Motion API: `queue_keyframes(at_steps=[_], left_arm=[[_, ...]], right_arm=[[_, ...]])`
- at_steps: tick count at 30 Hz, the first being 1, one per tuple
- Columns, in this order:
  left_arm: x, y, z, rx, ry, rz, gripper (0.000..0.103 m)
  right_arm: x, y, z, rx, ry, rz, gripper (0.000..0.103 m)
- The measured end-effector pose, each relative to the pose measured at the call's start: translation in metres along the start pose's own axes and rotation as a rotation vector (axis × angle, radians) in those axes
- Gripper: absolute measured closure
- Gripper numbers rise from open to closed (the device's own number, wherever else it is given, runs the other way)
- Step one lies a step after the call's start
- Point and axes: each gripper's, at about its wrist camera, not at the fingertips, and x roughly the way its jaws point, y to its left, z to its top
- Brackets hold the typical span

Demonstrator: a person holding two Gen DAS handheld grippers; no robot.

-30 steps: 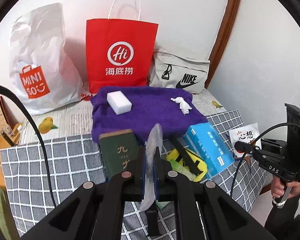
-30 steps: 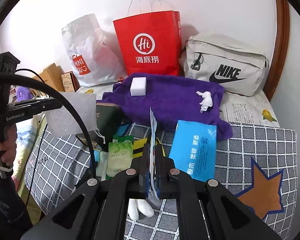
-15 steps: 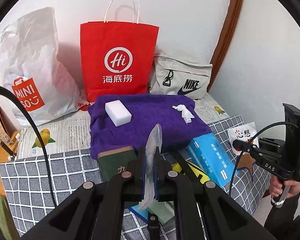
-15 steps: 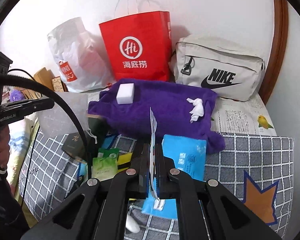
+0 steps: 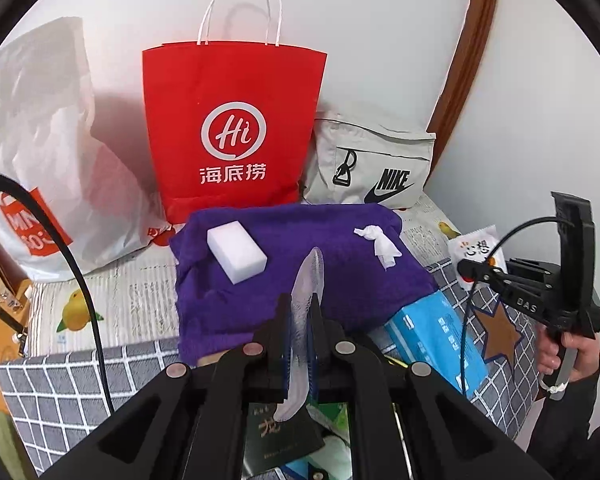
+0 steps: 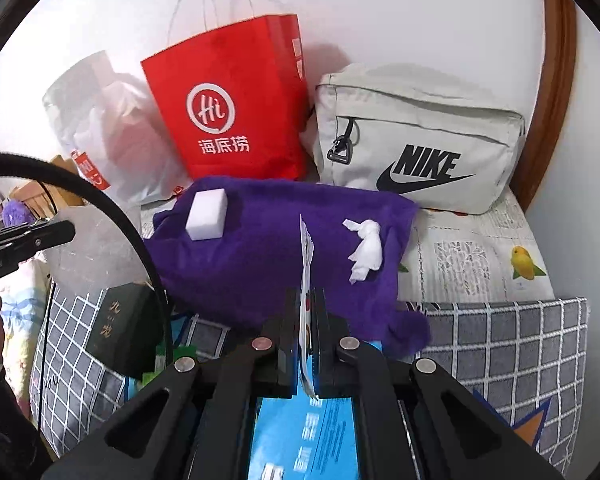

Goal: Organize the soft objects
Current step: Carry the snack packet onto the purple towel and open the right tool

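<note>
My left gripper (image 5: pixel 299 312) is shut on a thin clear plastic pouch (image 5: pixel 306 280), held edge-on over the near edge of a purple towel (image 5: pixel 292 280). My right gripper (image 6: pixel 307 312) is shut on a small white sachet (image 6: pixel 306 256), held edge-on over the same purple towel (image 6: pixel 268 256). On the towel lie a white sponge block (image 5: pixel 236 254) (image 6: pixel 206 216) and a crumpled white tissue (image 5: pixel 380 242) (image 6: pixel 366 248). The right gripper with its sachet (image 5: pixel 478 248) shows at right in the left wrist view; the left gripper with its pouch (image 6: pixel 88 248) shows at left in the right wrist view.
A red paper bag (image 5: pixel 232 132), a white Miniso plastic bag (image 5: pixel 40 152) and a grey Nike bag (image 6: pixel 416 140) stand along the wall. A blue tissue pack (image 5: pixel 436 336), a dark green book (image 6: pixel 120 328) and green packets lie on the checked cloth (image 6: pixel 500 344).
Both grippers have moved forward and up toward the purple towel, still shut on the pouch and the sachet. The book and blue pack now sit lower in both views.
</note>
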Motion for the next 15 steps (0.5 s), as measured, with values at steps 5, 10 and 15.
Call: queue_keyframes(at_steps=[5,10,15], left_arm=[[0.012,0.000,0.010,0.011,0.005,-0.015,0.096],[0.025,0.000,0.021,0.015,0.012,-0.032,0.096],[0.038,0.002,0.028,0.015,0.026,-0.041,0.096]], right_arm=[[0.028,-0.005,0.010,0.002,0.050,-0.003,0.098],[0.062,-0.012,0.013,0.008,0.123,0.007,0.098],[0.096,-0.013,0.014,0.012,0.196,0.037,0.098]])
